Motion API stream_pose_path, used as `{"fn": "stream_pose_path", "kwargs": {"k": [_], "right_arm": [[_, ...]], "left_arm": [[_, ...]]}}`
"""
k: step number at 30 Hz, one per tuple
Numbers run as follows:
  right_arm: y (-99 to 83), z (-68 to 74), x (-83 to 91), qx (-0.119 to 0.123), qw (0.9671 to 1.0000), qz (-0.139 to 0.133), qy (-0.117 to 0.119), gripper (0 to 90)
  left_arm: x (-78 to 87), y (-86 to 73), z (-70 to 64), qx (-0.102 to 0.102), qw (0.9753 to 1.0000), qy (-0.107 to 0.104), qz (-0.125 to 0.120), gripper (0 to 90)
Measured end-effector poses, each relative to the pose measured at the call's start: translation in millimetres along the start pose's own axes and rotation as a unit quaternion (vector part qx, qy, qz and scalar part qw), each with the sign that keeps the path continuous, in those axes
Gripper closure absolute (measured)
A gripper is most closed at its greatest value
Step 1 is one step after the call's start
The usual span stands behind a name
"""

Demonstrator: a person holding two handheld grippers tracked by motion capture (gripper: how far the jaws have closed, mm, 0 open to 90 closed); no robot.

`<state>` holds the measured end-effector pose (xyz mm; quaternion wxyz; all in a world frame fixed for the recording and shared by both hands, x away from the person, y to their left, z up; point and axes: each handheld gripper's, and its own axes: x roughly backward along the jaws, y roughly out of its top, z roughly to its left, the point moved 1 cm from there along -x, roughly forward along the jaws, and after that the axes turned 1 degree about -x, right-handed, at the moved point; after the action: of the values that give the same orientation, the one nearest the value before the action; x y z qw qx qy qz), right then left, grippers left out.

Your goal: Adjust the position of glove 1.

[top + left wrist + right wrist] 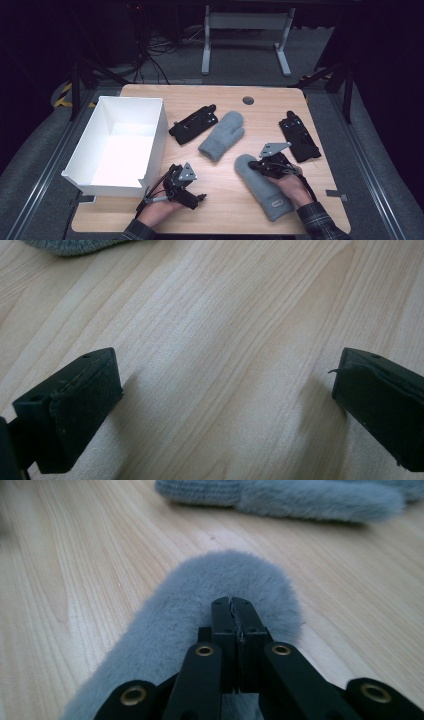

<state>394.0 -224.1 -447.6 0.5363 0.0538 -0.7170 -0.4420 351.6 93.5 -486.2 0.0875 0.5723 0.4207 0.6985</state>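
The near mitten (pixel 263 186) lay at about 5 o'clock on the wooden table (pixel 235 210), its fingertip end partly covered in the high view by the right gripper (pixel 260 165) and the hand (pixel 294 186) behind it, so contact there was hard to read from above. In the right gripper view the jaws were pressed together with no gap, lying on the grey fluffy pile of that mitten (pixel 165 630); whether any fabric was pinched between them could not be told. A second mitten (pixel 222 136), the same grey fleece with a rounded tip and a thumb, lay near the table's centre, well apart from the first. The left gripper (pixel 200 197) sat at about 7 o'clock, just beside the near corner of the white box (pixel 150 107), an open rectangular bin with thin flat walls. In the left gripper view its blunt black jaws stood wide apart over bare pale wood grain, holding nothing. Two black gloves, one at 12 o'clock (pixel 194 124) and one at 2 o'clock (pixel 299 135), were too dark for detail. A small round grey disc (pixel 248 100) sat near the far edge.
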Motion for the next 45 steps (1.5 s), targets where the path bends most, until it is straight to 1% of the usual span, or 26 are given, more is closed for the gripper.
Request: {"fn": "stream_pose_path", "kwargs": {"k": [2, 4, 9, 12, 14, 16, 17, 19, 21, 22, 24, 27, 28, 31, 36, 37, 41, 43, 44, 45], "right_arm": [[-4.2, -1.9, 13.0, -0.005, 0.9999, -0.012, -0.005, 90.0], [-12.7, -1.6, 25.0, -0.012, 0.9997, -0.015, -0.012, 90.0], [-42.9, 0.7, 51.9, -0.023, 0.9994, -0.010, -0.024, 90.0], [-60.4, 5.8, 66.9, -0.029, 0.9991, -0.005, -0.032, 90.0], [-71.1, 9.8, 75.5, -0.033, 0.9989, -0.003, -0.034, 90.0], [-78.3, 13.9, 78.7, -0.033, 0.9989, 0.003, -0.032, 90.0], [-82.0, 17.4, 79.3, -0.032, 0.9991, 0.006, -0.025, 90.0], [-84.6, 23.4, 79.0, -0.027, 0.9995, 0.009, -0.016, 90.0], [-83.4, 28.3, 77.9, -0.022, 0.9997, 0.003, -0.001, 90.0], [-81.8, 31.6, 76.0, -0.017, 0.9998, 0.005, 0.004, 90.0], [-77.4, 39.0, 69.6, -0.003, 0.9998, 0.006, 0.021, 90.0], [-71.3, 47.6, 60.5, 0.011, 0.9990, 0.009, 0.042, 90.0], [-68.2, 51.3, 57.1, 0.018, 0.9986, 0.011, 0.048, 90.0], [-61.5, 57.6, 50.8, 0.027, 0.9978, 0.010, 0.060, 90.0], [-45.9, 72.2, 35.2, 0.051, 0.9950, 0.010, 0.085, 90.0], [-43.1, 74.1, 32.4, 0.059, 0.9942, 0.011, 0.089, 90.0], [-31.7, 83.4, 20.6, 0.073, 0.9920, 0.012, 0.103, 90.0], [-27.0, 87.0, 15.1, 0.081, 0.9904, 0.012, 0.111, 90.0], [-27.0, 87.0, 15.1, 0.081, 0.9904, 0.012, 0.111, 90.0], [-24.1, 88.6, 12.1, 0.087, 0.9896, 0.012, 0.114, 90.0]], "left_arm": [[0.0, 0.0, 0.0, 0.000, 1.0000, 0.000, 0.000, 0.0], [0.1, 0.1, 0.0, 0.000, 1.0000, 0.000, 0.001, 0.0], [0.2, 0.0, -0.1, 0.000, 1.0000, 0.000, 0.001, 0.0], [0.2, 0.0, -0.1, 0.000, 1.0000, 0.000, 0.001, 0.0], [0.1, -0.1, -0.1, 0.001, 1.0000, 0.000, 0.000, 0.0], [0.1, -0.1, -0.1, 0.000, 1.0000, 0.000, 0.000, 0.0], [0.1, -0.1, -0.1, 0.001, 1.0000, 0.000, 0.000, 0.0], [0.1, -0.1, -0.1, 0.000, 1.0000, 0.000, 0.000, 0.0], [0.1, -0.1, -0.2, 0.001, 1.0000, 0.000, 0.000, 0.0], [0.1, -0.1, -0.1, 0.001, 1.0000, 0.000, 0.000, 0.0], [0.1, -0.1, -0.1, 0.000, 1.0000, 0.000, 0.000, 0.0], [0.0, -0.1, -0.1, 0.000, 1.0000, 0.000, 0.000, 0.0], [0.1, -0.1, -0.1, 0.000, 1.0000, 0.000, 0.000, 0.0], [0.1, -0.1, -0.1, 0.000, 1.0000, 0.000, 0.000, 0.0], [0.1, -0.1, -0.1, 0.000, 1.0000, 0.000, 0.000, 0.0], [0.1, -0.1, -0.1, 0.001, 1.0000, 0.000, 0.000, 0.0], [0.1, -0.1, -0.2, 0.001, 1.0000, 0.000, 0.000, 0.0], [0.1, -0.1, -0.1, 0.001, 1.0000, 0.000, 0.000, 0.0], [0.1, -0.1, -0.1, 0.001, 1.0000, 0.000, 0.000, 0.0], [0.1, -0.1, -0.2, 0.001, 1.0000, 0.000, 0.000, 0.0]]}}
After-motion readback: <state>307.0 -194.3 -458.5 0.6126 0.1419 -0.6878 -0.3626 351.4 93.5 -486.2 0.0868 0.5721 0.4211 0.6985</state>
